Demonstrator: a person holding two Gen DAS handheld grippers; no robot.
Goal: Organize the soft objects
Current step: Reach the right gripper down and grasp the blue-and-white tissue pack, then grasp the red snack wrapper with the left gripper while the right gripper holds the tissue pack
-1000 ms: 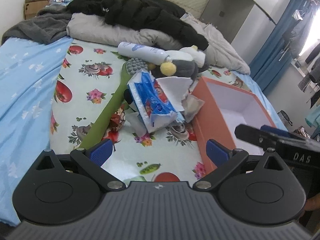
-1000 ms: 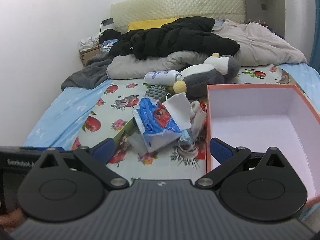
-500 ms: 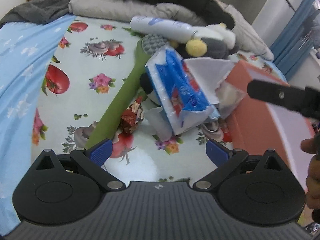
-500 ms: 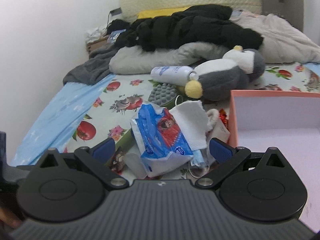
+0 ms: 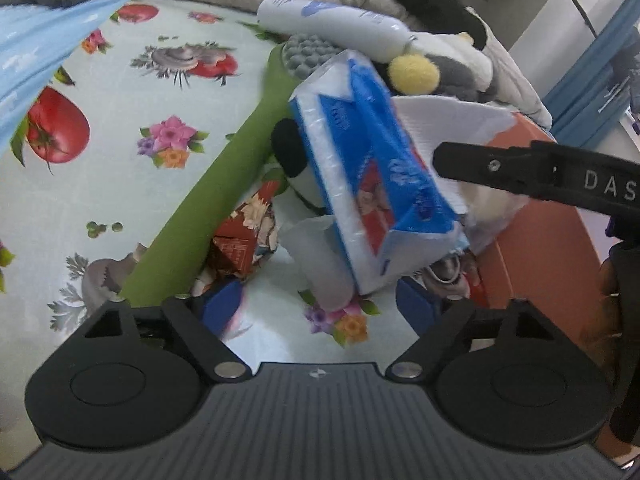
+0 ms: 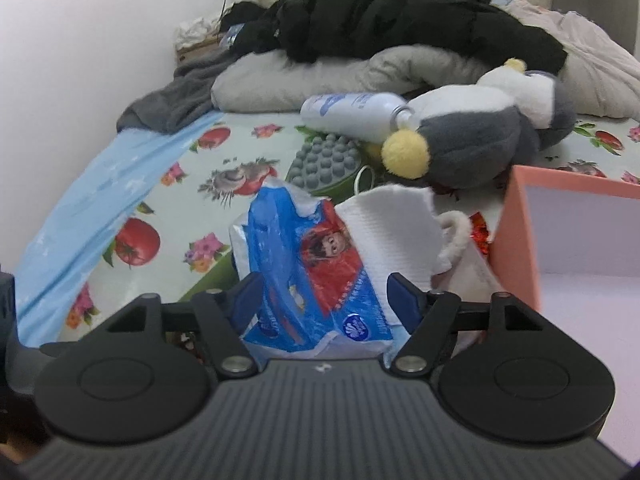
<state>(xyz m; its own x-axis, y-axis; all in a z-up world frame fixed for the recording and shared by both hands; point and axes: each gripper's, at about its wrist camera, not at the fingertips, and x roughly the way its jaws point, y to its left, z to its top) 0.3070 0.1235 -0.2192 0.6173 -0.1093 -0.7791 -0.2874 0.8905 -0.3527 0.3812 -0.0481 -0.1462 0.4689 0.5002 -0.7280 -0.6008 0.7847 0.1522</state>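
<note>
A blue tissue pack (image 5: 372, 168) (image 6: 316, 276) lies on the bed with a white tissue (image 6: 392, 232) sticking out of it. My right gripper (image 6: 324, 296) is open with its blue pads on either side of the pack's near end. My left gripper (image 5: 320, 304) is open and empty just short of the pack. A grey and white penguin plush (image 6: 480, 148) (image 5: 440, 68) lies behind the pack. An orange box (image 6: 560, 240) (image 5: 536, 240) with a pale inside stands open to the right.
A green massage stick with a grey knobbed head (image 5: 224, 184) (image 6: 324, 160) lies left of the pack. A white bottle (image 5: 332, 20) (image 6: 352, 114) lies behind. A small red packet (image 5: 244, 240) sits by the stick. Black and grey clothes (image 6: 400, 20) are piled at the bed's head.
Both grippers have moved forward and down toward the pile. The right gripper's pads now flank the tissue pack's near end. The right gripper now reaches across the left wrist view.
</note>
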